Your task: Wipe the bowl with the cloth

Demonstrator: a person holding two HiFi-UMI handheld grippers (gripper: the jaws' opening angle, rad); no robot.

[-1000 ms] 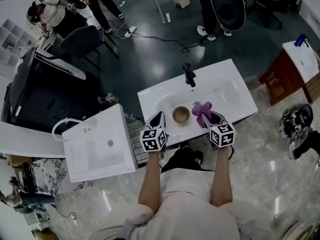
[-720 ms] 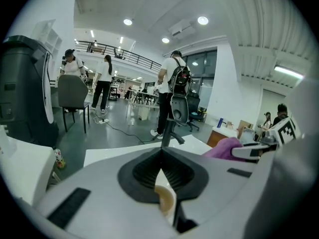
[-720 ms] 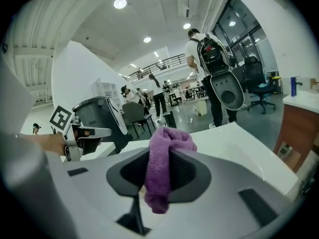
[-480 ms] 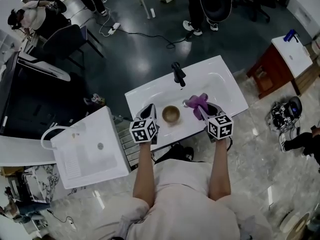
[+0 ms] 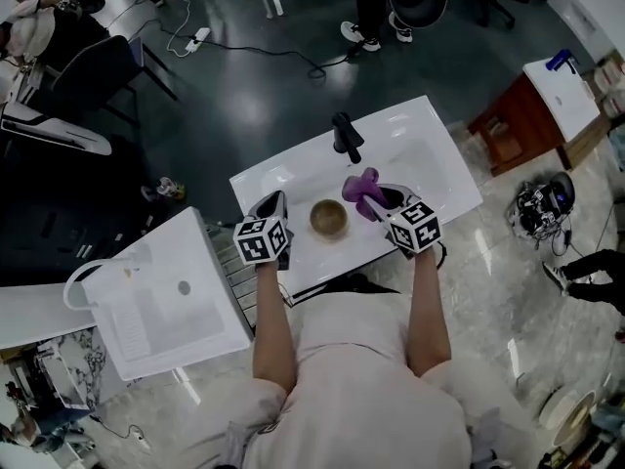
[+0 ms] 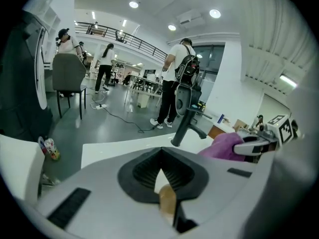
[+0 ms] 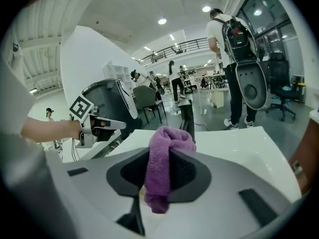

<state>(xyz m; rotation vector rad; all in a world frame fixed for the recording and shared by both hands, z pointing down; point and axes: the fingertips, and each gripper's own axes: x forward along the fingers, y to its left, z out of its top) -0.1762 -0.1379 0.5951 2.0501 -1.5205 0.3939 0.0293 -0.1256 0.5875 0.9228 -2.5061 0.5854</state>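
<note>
A small brown bowl [image 5: 329, 217] sits in the white sink basin [image 5: 430, 169], in front of the black faucet [image 5: 344, 137]. My right gripper [image 5: 377, 199] is shut on a purple cloth [image 5: 361, 189], held just right of the bowl and above the basin; in the right gripper view the cloth [image 7: 161, 167] hangs folded between the jaws. My left gripper [image 5: 276, 206] hovers at the sink's left front edge, apart from the bowl, jaws shut with nothing in them. Through its jaws a sliver of the bowl [image 6: 167, 202] shows.
A second white sink unit [image 5: 166, 291] stands to the left on the floor. A red-brown cabinet [image 5: 513, 125] stands at the right. Beyond the sink are people's legs, a cable and a dark chair [image 5: 88, 66]. My body is close against the sink's front edge.
Both grippers have moved forward over the sink. The cloth now sits farther back, nearer the faucet. The bowl has stayed put, while the head view has shifted.
</note>
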